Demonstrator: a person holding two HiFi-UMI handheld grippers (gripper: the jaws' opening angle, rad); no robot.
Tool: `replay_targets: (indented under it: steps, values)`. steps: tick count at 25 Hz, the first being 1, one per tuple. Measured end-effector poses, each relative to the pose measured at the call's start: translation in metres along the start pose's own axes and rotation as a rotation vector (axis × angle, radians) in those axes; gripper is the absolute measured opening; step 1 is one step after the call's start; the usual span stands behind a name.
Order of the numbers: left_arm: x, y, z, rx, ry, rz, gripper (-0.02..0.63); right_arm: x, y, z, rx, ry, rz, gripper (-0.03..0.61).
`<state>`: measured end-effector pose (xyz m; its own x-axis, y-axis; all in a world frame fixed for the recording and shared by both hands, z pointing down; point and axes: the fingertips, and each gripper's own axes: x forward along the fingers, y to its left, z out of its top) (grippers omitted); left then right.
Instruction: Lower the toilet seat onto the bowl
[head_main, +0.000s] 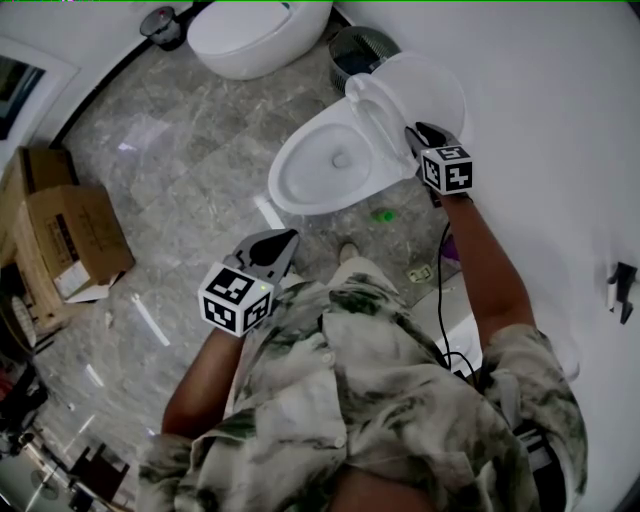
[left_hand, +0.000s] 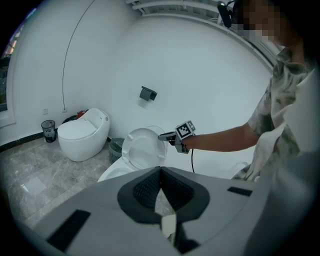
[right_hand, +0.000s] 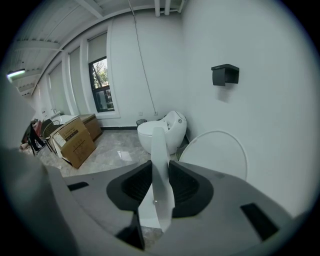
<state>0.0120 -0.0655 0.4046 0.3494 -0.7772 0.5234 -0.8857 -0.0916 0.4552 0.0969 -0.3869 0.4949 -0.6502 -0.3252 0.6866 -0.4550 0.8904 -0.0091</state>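
Toilet seat (right_hand: 159, 150): white plastic, tipped up nearly upright over the white oval bowl (head_main: 300, 190), round white lid (right_hand: 220, 155) right behind it
Right tongs (head_main: 414, 134): clamped on the seat's edge, pads pressing both faces
Left tongs (left_hand: 160, 172): closed up, nothing in them, hanging low by the person's shirt (head_main: 400, 400), well apart from the bowl

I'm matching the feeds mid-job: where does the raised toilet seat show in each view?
Head view: toilet seat upper centre-right, upright, at the right gripper.
Left gripper view: middle, just above the jaws, tilted up.
Right gripper view: lower centre, edge-on between the jaws.
Shared landmark: second toilet against the wall.
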Motion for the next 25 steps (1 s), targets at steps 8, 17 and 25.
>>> replay_targets:
  steps: [8,17,25]
  values:
    - [-0.012,0.012,-0.005,0.006,0.014,-0.028,0.023,0.002,0.032,-0.003,-0.037,0.016,0.001,0.126]
    - [-0.025,0.031,-0.009,0.023,0.037,-0.055,0.023,0.007,0.056,-0.007,-0.054,0.024,-0.028,0.127]
    - [-0.035,0.043,-0.018,0.033,0.062,-0.084,0.022,0.012,0.078,-0.012,-0.086,0.038,-0.043,0.127]
